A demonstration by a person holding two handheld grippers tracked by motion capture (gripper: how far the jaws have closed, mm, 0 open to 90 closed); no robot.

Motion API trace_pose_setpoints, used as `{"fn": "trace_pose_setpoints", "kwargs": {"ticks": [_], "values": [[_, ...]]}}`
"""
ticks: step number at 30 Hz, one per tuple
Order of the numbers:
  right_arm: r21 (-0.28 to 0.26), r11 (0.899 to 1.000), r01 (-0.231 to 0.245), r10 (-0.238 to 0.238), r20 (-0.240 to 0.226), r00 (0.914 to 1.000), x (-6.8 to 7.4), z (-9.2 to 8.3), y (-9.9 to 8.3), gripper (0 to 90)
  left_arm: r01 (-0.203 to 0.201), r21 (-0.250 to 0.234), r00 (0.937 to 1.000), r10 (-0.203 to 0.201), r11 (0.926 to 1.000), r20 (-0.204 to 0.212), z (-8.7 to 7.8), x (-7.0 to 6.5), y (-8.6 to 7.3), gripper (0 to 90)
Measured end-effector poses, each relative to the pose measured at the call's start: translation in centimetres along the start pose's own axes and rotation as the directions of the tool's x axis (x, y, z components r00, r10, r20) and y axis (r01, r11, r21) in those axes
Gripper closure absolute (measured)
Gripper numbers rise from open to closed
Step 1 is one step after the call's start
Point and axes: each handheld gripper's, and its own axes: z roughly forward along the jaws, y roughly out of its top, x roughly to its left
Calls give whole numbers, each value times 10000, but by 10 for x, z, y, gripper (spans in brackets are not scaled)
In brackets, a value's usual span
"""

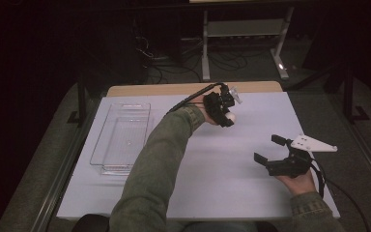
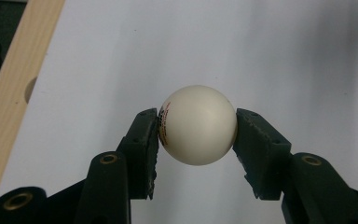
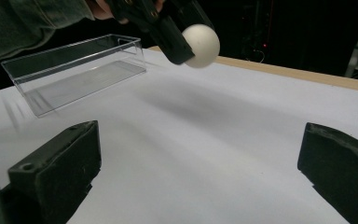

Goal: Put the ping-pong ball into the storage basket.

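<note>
A white ball with small red print on one side is pinched between the two black jaws of my left gripper, held above the white table surface. In the high view that left gripper hangs over the far middle of the table, the ball just showing at its tip. The right gripper view catches the same ball aloft ahead. My right gripper rests low at the near right, jaws wide apart with nothing between them; its fingers frame bare table.
A clear plastic tray stands on the left part of the white table cover; the tray holds nothing visible. A wooden table edge runs along the back. Cables and a stand lie on the dark floor beyond.
</note>
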Motion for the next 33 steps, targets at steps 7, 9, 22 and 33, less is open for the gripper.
{"fn": "trace_pose_setpoints", "kwargs": {"ticks": [7,9,22,33], "values": [[-87,9999,-54,55,50,10000,1,0,1,0,169,-28,9998,-169,9999,-45,-9,2,-3,506],[-59,10000,-53,54,43,10000,1,0,1,0,171,-1,9999,-171,9999,-30,-12,2,-3,506],[-52,9999,-90,90,7,10000,-1,2,2,0,96,-113,9993,-100,9999,-359,-38,-2,-5,506],[144,9997,214,-214,3,9998,5,6,5,0,32,-435,9971,-65,9990,-765,-72,-8,-7,507]]}}
